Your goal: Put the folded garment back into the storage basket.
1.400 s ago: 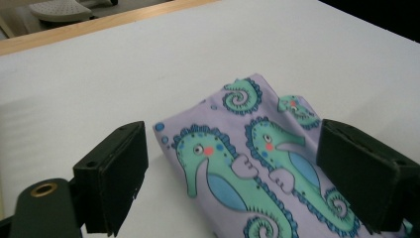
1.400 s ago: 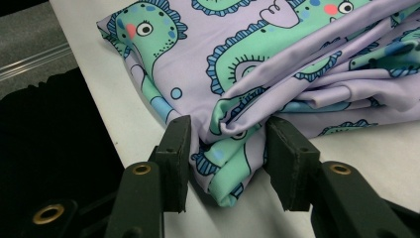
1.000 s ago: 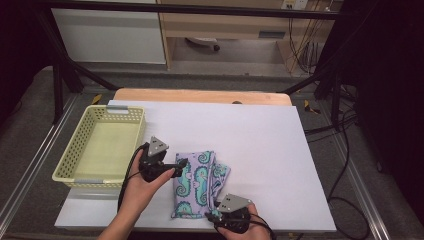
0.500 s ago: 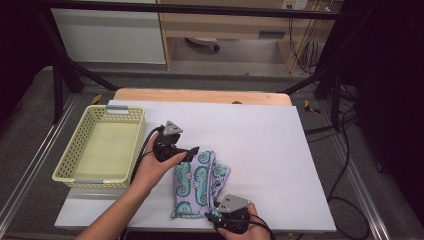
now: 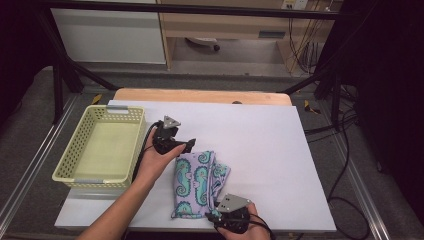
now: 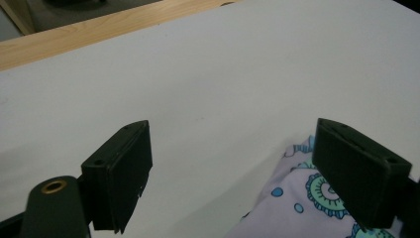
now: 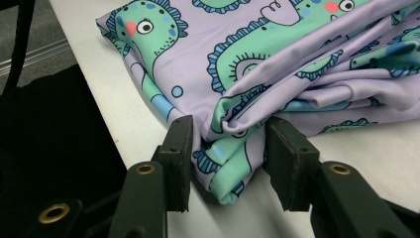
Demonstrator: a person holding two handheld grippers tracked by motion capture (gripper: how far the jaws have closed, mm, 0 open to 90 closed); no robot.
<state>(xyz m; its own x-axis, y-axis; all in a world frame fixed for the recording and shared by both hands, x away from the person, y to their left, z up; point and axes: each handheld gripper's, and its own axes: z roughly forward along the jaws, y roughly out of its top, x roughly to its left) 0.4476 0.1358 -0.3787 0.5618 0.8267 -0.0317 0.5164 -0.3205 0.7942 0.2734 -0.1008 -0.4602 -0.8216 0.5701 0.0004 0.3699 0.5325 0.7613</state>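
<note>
Right tool (image 5: 216,216) gripping folded seahorse cloth (image 5: 196,182) on worktop (image 5: 260,135).
Left tool (image 5: 189,145) is hovering wide open and empty at the cloth's eleven o'clock corner.

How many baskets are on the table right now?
1. The single yellow basket sits at the table's left edge, left of the left gripper and of the seahorse-print cloth. Nothing suggests another is hidden.

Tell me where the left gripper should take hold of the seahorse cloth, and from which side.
Probably the far top corner of the seahorse cloth, coming in from the basket side. The left gripper hangs open right beside that corner, where the folded edge lies free, while the right gripper pinches the bunched near end.
</note>
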